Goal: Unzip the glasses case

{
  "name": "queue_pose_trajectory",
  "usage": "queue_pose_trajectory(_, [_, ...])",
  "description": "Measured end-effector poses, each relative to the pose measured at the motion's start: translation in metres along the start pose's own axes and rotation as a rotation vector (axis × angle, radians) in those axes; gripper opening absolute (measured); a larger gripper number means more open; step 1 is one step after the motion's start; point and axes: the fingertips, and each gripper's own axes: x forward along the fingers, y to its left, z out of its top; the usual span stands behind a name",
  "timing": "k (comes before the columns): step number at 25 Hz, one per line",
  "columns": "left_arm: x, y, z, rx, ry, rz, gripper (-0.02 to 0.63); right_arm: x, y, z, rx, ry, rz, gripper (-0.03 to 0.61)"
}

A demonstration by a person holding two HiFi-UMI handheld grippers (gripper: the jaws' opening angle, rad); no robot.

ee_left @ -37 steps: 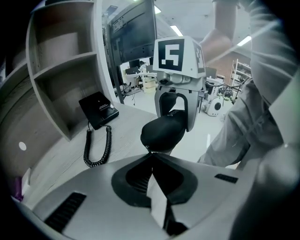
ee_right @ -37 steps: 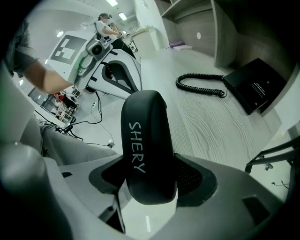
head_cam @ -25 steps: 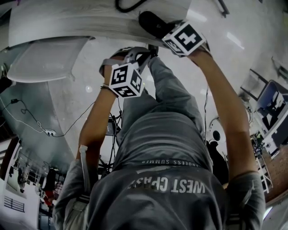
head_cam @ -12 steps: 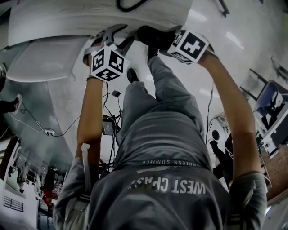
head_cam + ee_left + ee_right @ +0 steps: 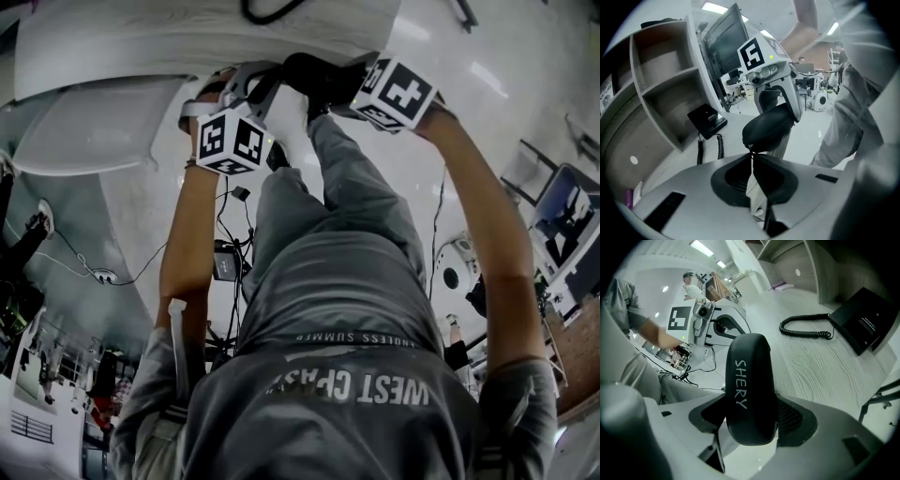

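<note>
The black glasses case (image 5: 750, 390), lettered SHERY, is clamped across its middle between the pads of my right gripper (image 5: 750, 416), which holds it above the table edge. In the head view the case (image 5: 314, 73) sits between both grippers. My left gripper (image 5: 752, 161) is at the case's (image 5: 766, 131) near end. Its jaws are closing, pinched almost together on the thin zipper pull (image 5: 751, 149) that hangs from the case's tip. The right gripper's fingers (image 5: 787, 101) show behind the case. The left gripper (image 5: 267, 80) is just left of the right one (image 5: 328, 80).
A black desk phone (image 5: 862, 324) with a coiled cord (image 5: 806, 326) lies on the wood-grain table (image 5: 820, 366). Open shelves (image 5: 661, 93) and a monitor (image 5: 724, 44) stand at the back of it. Cables lie on the floor (image 5: 230, 244) near my legs.
My left gripper has moved up and left from below the case to its end, and its jaws, spread half a second ago, have come together. The right gripper shifted slightly right with the case.
</note>
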Motion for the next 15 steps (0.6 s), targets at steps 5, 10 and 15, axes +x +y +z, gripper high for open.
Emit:
queue_pose_trajectory(5, [-0.002,0.000,0.000,-0.089,0.030,-0.032,-0.002,0.001,-0.001,0.001,0.054,-0.004,0.009,0.321])
queue_pose_trajectory(10, [-0.001,-0.006,-0.003,-0.050,0.101,-0.041,-0.003,0.002,0.002,0.003,0.196,-0.025,0.083,0.316])
queue_pose_trajectory(15, [-0.003,-0.015,-0.002,-0.083,0.113,-0.063,-0.002,0.007,0.002,-0.001,0.220,0.000,0.087,0.316])
